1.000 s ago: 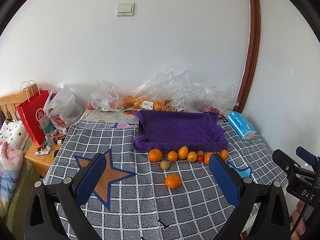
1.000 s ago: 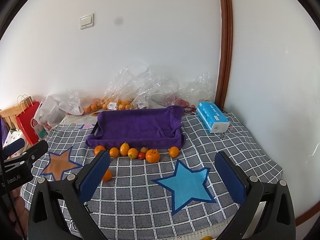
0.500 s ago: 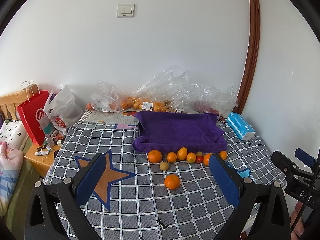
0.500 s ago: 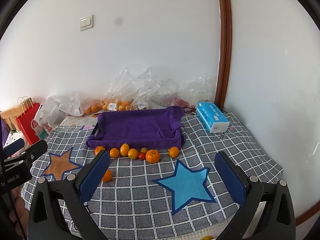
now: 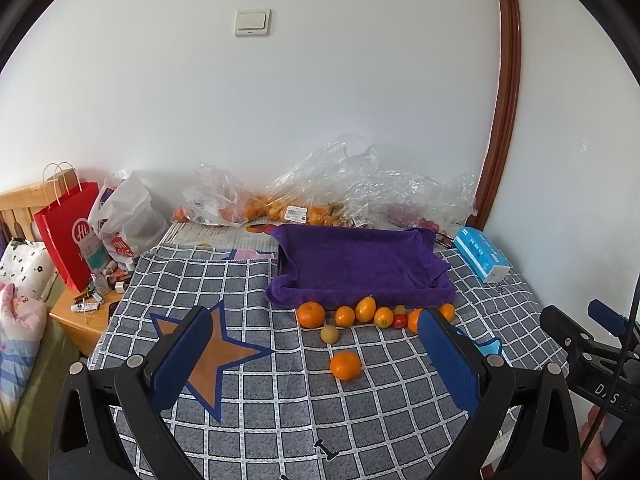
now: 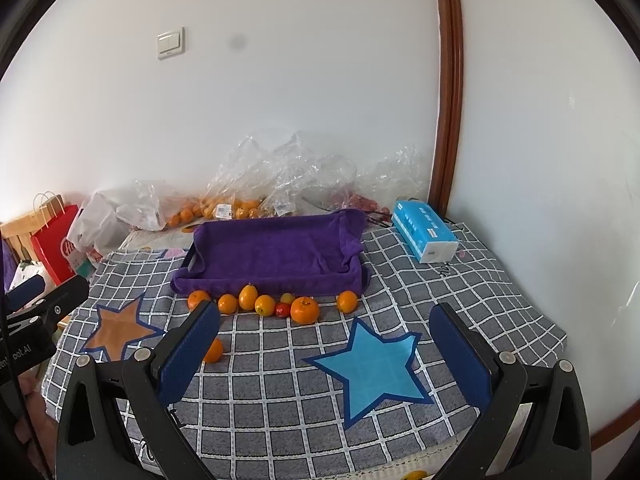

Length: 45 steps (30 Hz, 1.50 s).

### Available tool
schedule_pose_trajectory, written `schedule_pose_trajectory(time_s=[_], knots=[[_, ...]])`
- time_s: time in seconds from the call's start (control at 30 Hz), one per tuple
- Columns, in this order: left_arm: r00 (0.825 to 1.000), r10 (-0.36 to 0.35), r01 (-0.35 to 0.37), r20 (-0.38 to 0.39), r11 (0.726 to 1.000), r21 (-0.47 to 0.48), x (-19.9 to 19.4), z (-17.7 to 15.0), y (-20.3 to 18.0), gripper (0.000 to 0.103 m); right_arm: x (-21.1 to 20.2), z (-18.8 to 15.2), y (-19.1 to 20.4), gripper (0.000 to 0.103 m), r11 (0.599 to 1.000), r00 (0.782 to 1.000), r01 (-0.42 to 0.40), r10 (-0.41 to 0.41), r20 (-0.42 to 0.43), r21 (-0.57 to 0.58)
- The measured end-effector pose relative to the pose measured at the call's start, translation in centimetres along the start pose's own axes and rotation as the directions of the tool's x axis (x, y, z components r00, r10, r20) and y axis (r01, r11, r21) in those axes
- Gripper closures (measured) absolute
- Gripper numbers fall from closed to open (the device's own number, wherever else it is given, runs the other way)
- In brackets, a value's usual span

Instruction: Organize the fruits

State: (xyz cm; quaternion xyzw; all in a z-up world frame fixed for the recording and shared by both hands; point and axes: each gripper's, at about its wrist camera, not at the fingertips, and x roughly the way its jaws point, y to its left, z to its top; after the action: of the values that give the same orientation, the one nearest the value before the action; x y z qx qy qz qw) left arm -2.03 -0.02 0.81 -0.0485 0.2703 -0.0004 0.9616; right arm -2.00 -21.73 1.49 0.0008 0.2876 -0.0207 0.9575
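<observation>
The purple towel-lined tray (image 5: 362,264) sits toward the wall side of the grey checked cloth (image 5: 248,396), and everything else is placed from it. A row of fruit (image 6: 272,302) lies touching or just beside its near edge; one lone orange (image 5: 345,365) and a pale round fruit (image 5: 329,333) lie nearer the grippers, apart from the row. The cloth in front of the tray is otherwise bare.

The left gripper (image 5: 316,364) and right gripper (image 6: 326,356) both hover with jaws spread wide, holding nothing.

Only the right view shows the whole blue star (image 6: 370,364) and the cloth's right edge beyond the tissue box (image 6: 424,236); there the lone orange is half hidden by a finger. Only the left view shows the bedside table (image 5: 86,320) left of the tray. Plastic bags (image 5: 344,192) crowd behind the tray.
</observation>
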Motion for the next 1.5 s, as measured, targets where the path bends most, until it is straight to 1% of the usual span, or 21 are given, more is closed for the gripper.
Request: schedule_pose_trajectory(time_s=[0.1,0.27,0.43,0.57,0.77,0.87,0.97,1.1,1.17,1.23,1.33,1.4,1.43,1.5], knots=[[1.0,-0.001,0.001,-0.006,1.0,-0.001,0.2,0.0,0.0,0.0,0.0,0.0,0.0,0.0,1.0,1.0,0.004,-0.004,0.007,0.001],[1.0,0.011,-0.011,-0.008,1.0,0.002,0.7,0.1,0.2,0.0,0.4,-0.1,-0.2,0.0,1.0,1.0,-0.013,0.013,0.005,0.016],[1.0,0.021,-0.021,-0.011,1.0,0.002,1.6,0.1,0.5,0.0,1.6,-0.3,-0.1,0.0,1.0,1.0,-0.005,0.005,0.003,0.008],[0.999,0.047,-0.046,-0.02,0.999,0.017,3.2,0.0,1.1,0.0,3.1,-0.7,0.0,0.0,1.0,1.0,-0.008,0.008,0.002,-0.005],[0.996,0.042,-0.043,-0.078,0.999,-0.018,6.4,-0.6,2.6,0.0,5.9,-1.6,0.0,0.0,1.0,1.0,0.004,-0.004,-0.002,-0.023],[0.994,0.042,-0.045,-0.106,0.999,-0.03,8.1,-1.1,3.4,0.0,7.8,-2.1,-0.2,0.0,1.0,1.0,0.017,-0.018,-0.022,-0.024],[0.991,0.055,-0.061,-0.124,0.997,-0.049,9.7,-1.8,4.3,0.001,9.9,-2.8,-0.3,0.0,1.0,0.998,0.011,-0.012,-0.059,-0.01],[0.986,0.058,-0.071,-0.157,0.994,-0.078,11.9,-2.7,5.5,0.003,12.5,-3.8,-0.5,0.0,1.0,0.994,0.018,-0.018,-0.109,0.004],[0.983,0.076,-0.09,-0.166,0.993,-0.077,13.0,-3.1,6.2,0.003,13.6,-4.2,-0.7,0.0,1.0,0.991,0.004,-0.002,-0.131,0.011],[0.981,0.074,-0.089,-0.182,0.993,-0.075,13.9,-3.4,6.7,0.003,14.5,-4.8,-0.8,0.0,1.0,0.988,-0.01,0.012,-0.156,0.015],[0.975,0.068,-0.084,-0.214,0.994,-0.066,15.2,-4.0,7.4,0.003,16.0,-5.5,-1.2,0.0,0.999,0.979,0.023,-0.015,-0.202,0.034],[0.971,0.095,-0.108,-0.218,0.993,-0.049,15.7,-4.4,7.7,0.003,17.0,-5.9,-1.5,0.0,0.998,0.973,0.035,-0.022,-0.23,0.05],[0.97,0.117,-0.13,-0.215,0.99,-0.046,15.9,-4.6,8.0,0.003,17.4,-6.1,-1.8,0.001,0.997,0.972,0.037,-0.021,-0.236,0.063],[0.967,0.111,-0.126,-0.229,0.991,-0.051,16.4,-4.8,8.4,0.004,18.0,-6.5,-2.2,0.003,0.996,0.971,0.022,-0.001,-0.237,0.084]])
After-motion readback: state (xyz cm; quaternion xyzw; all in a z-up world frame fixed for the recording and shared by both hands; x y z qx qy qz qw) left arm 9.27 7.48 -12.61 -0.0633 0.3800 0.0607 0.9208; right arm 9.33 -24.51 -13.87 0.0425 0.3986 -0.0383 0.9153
